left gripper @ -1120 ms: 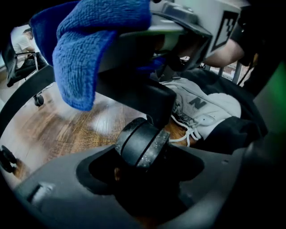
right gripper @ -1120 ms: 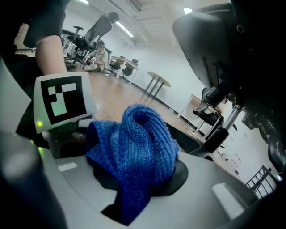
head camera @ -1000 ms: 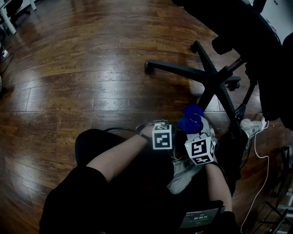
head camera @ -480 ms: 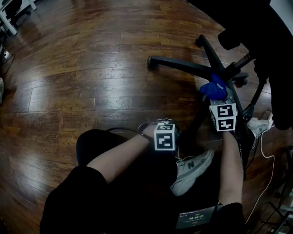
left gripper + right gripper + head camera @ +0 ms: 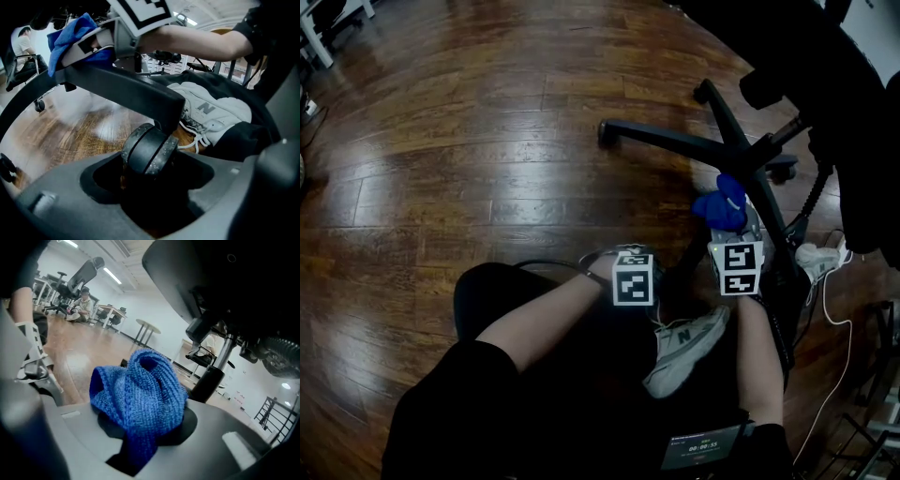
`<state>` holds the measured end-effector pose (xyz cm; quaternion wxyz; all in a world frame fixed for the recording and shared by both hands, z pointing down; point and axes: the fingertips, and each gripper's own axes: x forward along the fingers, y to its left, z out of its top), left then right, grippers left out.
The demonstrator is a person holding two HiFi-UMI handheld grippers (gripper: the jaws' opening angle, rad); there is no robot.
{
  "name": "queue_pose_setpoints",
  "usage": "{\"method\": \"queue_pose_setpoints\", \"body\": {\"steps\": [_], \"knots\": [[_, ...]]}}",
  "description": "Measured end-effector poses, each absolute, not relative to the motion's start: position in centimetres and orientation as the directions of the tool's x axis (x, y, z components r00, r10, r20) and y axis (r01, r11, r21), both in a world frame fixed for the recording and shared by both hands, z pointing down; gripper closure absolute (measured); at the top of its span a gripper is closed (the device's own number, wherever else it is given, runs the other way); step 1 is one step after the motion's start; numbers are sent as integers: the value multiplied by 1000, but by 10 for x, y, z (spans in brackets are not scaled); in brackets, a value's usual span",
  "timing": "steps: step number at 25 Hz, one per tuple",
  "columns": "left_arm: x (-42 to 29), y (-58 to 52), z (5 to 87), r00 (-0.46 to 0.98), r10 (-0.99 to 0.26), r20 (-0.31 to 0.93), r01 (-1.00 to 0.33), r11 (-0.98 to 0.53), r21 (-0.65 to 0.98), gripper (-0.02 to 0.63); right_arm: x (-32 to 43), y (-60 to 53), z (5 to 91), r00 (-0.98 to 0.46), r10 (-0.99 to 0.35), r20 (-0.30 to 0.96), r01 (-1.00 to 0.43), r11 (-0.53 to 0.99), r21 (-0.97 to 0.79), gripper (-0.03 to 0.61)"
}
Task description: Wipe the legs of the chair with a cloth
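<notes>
Cloth (image 5: 720, 206) | clamped in right tool (image 5: 140, 441), slid back down chair leg (image 5: 126, 91) | left tool (image 5: 150, 187) grips caster (image 5: 149, 150), unmoved

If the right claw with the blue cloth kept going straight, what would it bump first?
Probably the black office chair's centre column, just past the bunched blue knitted cloth in the right claw; depth is hard to judge.

The right hand-held gripper (image 5: 727, 223), clamped on the bunched blue knitted cloth (image 5: 721, 203), has slid back down the black plastic chair leg (image 5: 697, 247) from beside the hub.
</notes>
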<state>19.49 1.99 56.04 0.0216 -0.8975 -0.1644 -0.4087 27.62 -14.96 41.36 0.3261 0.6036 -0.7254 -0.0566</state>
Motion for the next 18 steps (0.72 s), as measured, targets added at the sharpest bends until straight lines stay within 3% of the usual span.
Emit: {"method": "queue_pose_setpoints", "body": {"steps": [9, 14, 18], "knots": [[196, 20, 562, 607, 265, 749, 304, -948, 89, 258, 170, -33, 449, -252, -826, 504, -704, 514, 490, 480], [196, 20, 561, 606, 267, 750, 306, -948, 90, 258, 168, -33, 454, -287, -782, 553, -653, 582, 484, 479], [196, 20, 561, 599, 268, 754, 311, -946, 90, 258, 198, -75, 448, -239, -817, 525, -683, 526, 507, 479]]}}
